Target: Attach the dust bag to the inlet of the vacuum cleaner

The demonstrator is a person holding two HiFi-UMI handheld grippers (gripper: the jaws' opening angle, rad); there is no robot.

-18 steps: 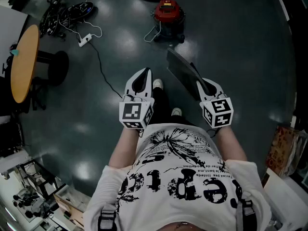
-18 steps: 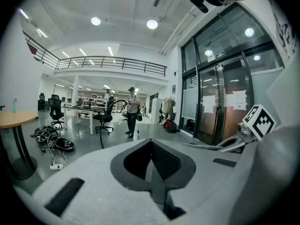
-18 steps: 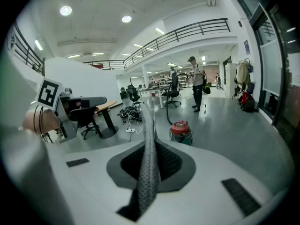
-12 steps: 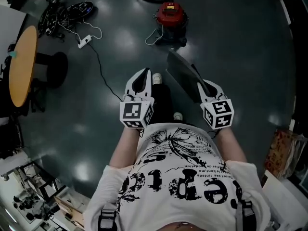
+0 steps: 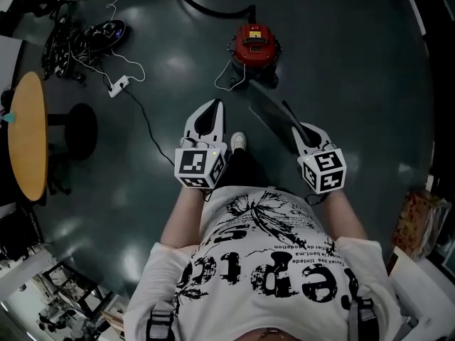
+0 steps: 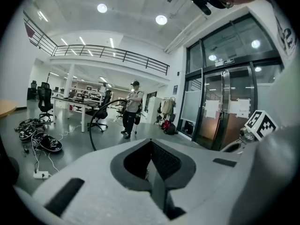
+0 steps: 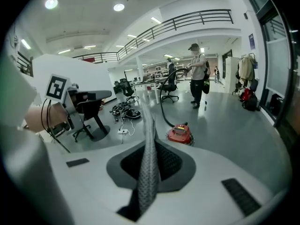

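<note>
Moved nearer the red vacuum cleaner [image 5: 257, 45] on the floor [image 5: 355, 62] ahead. Pinching the flat grey dust bag [image 5: 269, 112] in the right tongs [image 5: 298, 132], left tongs [image 5: 211, 109] pressed together, bare; black hose [image 5: 199, 6] beyond, power strip [image 5: 116, 87] left.

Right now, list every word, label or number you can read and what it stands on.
None reads with certainty.
Shirt: large black print, upside down, unclear; small lines too small.
Vacuum cleaner: yellow label, too small.
Left gripper, right gripper: square markers only, no words.
Glass door: posted sheets, blurred.
</note>
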